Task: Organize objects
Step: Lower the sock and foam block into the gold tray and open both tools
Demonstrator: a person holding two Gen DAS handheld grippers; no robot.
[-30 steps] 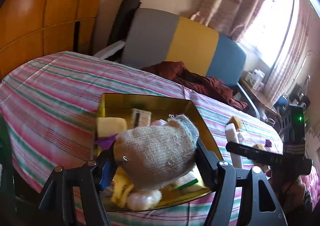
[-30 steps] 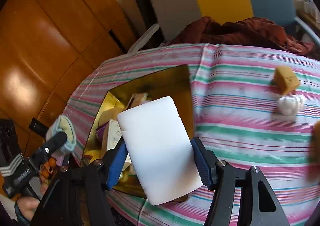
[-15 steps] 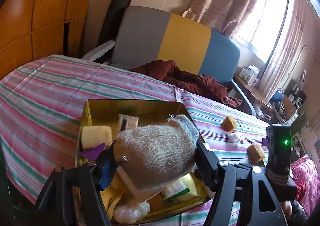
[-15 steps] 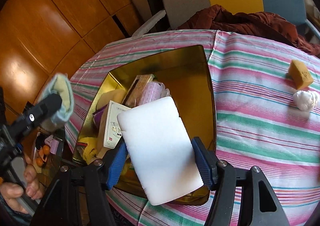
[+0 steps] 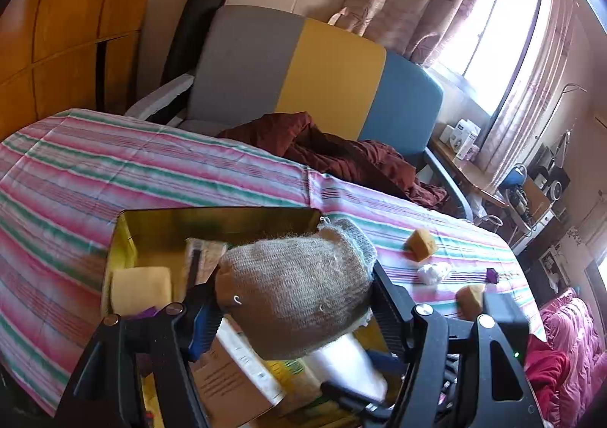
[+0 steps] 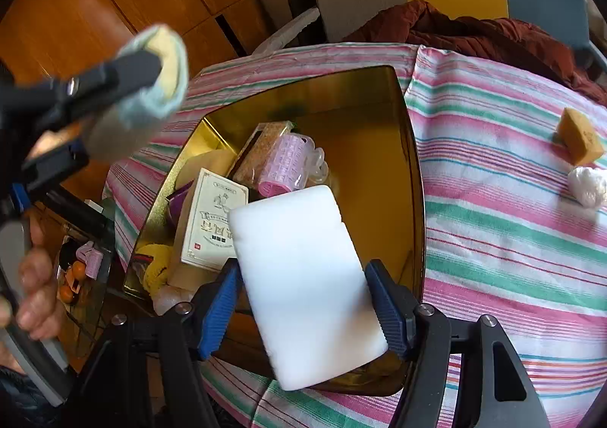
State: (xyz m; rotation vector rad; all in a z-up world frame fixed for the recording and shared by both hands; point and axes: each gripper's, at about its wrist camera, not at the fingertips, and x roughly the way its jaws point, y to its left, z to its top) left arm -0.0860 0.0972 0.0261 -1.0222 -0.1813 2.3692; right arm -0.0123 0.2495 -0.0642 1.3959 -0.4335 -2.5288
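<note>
Hovering over the gold tin [image 6: 413,177] at frame centre, the right gripper [image 6: 303,299] is opening around the white block [image 6: 303,284] to drop it in, while the left gripper [image 5: 296,306], clamped on the sock [image 5: 296,287], waits above for its turn.

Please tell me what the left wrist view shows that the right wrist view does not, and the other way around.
Only the left wrist view shows the window, a purple piece and a second brown block.

Only the right wrist view shows the pink roller, the printed box face and a hand.

Both show the gold tin, the sock in the left tongs, and the white block between the opening right tongs.
</note>
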